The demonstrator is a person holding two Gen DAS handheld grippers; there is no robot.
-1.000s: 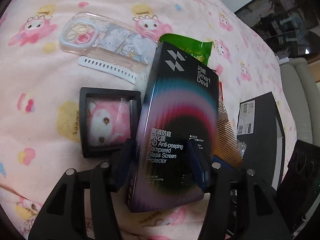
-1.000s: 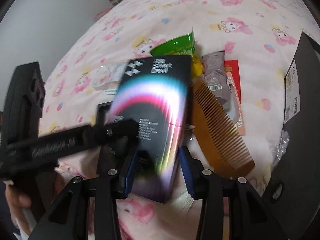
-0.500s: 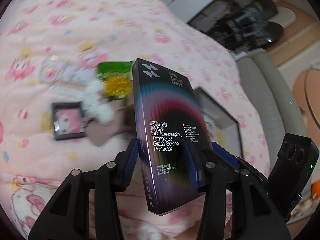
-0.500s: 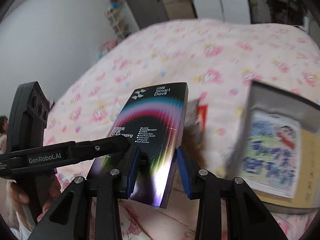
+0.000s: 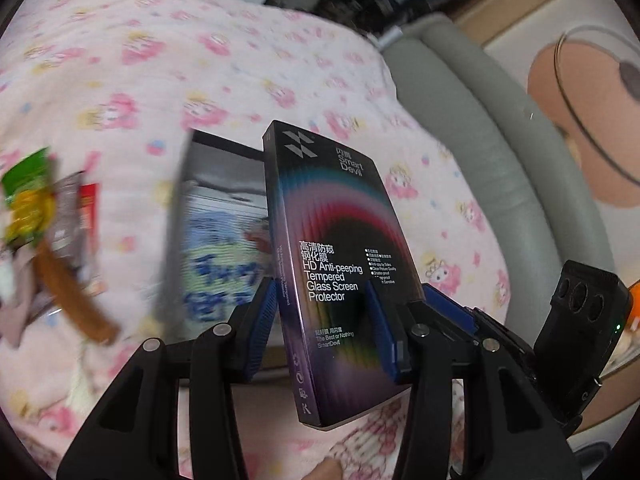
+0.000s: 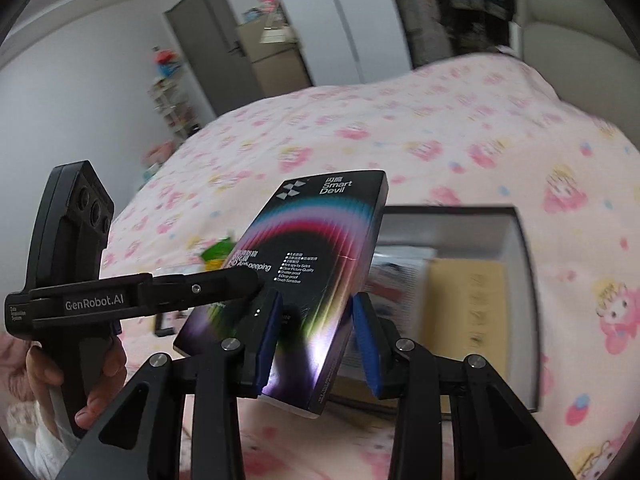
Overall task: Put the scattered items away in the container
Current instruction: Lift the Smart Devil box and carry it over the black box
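Both tools are gripping the same screen protector box (image 5: 340,264): the left tool (image 5: 322,320) is clamping its lower half, and the right tool (image 6: 316,332) is pinching its near end. The box is hanging in the air above the bed (image 6: 440,128), long axis pointing away from both tools. The open container (image 6: 516,232) is lying just beyond and to the right, nearer the right tool, so the box probably needs carrying forward and rightward.

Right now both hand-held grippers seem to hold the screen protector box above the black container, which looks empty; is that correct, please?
Not quite: the black container is not empty. The right wrist view shows printed paper and a tan flat item inside. The rest stands: the left hand-held gripper and right hand-held gripper both hold the screen protector box above it.
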